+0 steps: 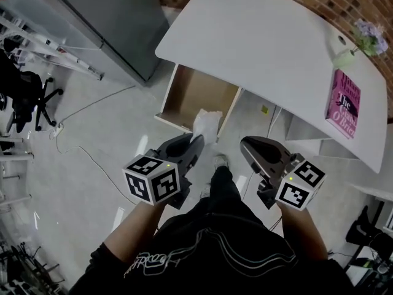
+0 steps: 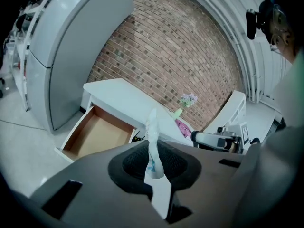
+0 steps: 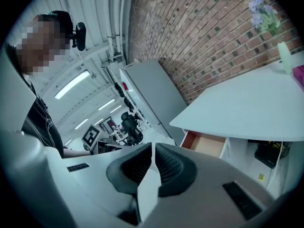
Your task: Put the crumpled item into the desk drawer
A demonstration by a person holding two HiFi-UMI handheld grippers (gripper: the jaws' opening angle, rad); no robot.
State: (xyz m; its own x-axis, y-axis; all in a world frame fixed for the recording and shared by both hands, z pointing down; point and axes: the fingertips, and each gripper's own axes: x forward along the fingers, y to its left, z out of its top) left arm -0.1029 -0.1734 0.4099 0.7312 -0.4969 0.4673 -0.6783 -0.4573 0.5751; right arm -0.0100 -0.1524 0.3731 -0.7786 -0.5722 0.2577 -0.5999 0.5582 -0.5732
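Observation:
A crumpled white item [image 1: 207,124] sticks out from the tip of my left gripper [image 1: 195,142], which is shut on it. In the left gripper view the item [image 2: 152,127] stands up as a thin white strip pinched between the dark pads [image 2: 178,163]. The wooden desk drawer [image 1: 198,94] stands pulled out under the white desk [image 1: 270,48], and the item hangs just in front of its near edge. The drawer [image 2: 97,136] looks bare inside. My right gripper [image 1: 249,146] is held to the right, shut with nothing in it [image 3: 153,156].
A pink book [image 1: 344,103] and a small vase of flowers [image 1: 362,40] sit on the desk's right end. A grey cabinet [image 1: 104,17] stands left of the desk. An office chair [image 1: 31,100] and a floor cable [image 1: 92,158] are at the left.

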